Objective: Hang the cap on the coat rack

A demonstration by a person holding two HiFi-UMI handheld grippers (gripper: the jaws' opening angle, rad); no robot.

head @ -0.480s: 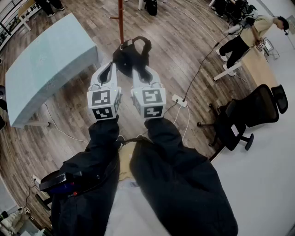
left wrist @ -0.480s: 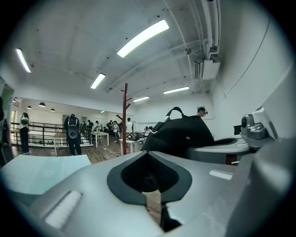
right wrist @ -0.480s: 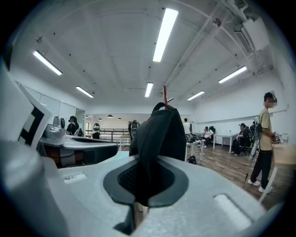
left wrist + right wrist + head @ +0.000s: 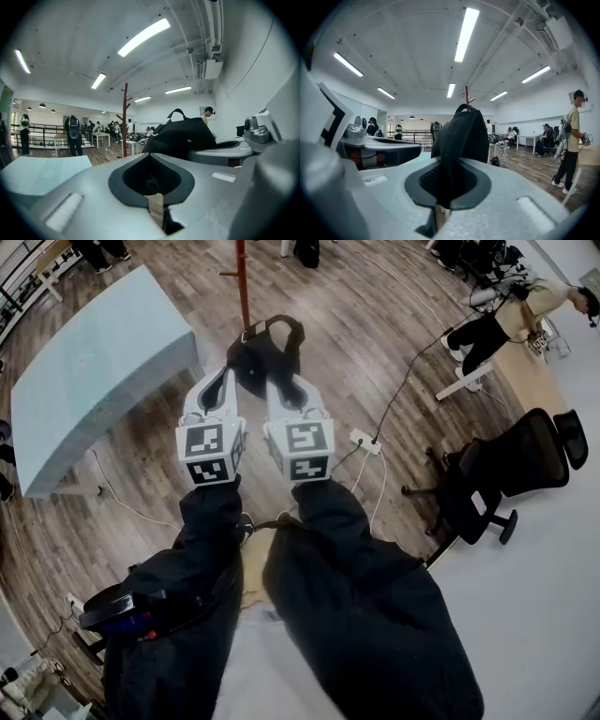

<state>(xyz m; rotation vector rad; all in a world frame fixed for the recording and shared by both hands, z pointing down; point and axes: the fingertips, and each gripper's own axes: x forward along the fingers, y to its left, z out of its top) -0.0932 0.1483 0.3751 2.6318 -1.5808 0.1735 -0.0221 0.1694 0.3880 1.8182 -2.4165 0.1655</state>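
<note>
A black cap hangs from the tips of my right gripper, which is shut on its fabric. In the right gripper view the cap rises out of the shut jaws of the right gripper and hides most of what lies ahead. My left gripper is held close beside it on the left, shut with nothing between its pads. The left gripper view shows that gripper with the cap off to its right. The red-brown coat rack stands just beyond the cap, and its pole is ahead and a little left.
A pale blue table stands at the left. A white power strip with cables lies on the wood floor at the right. A black office chair and a person at a desk are further right.
Both grippers and the cap have edged slightly towards the rack. Neither grip has changed.
</note>
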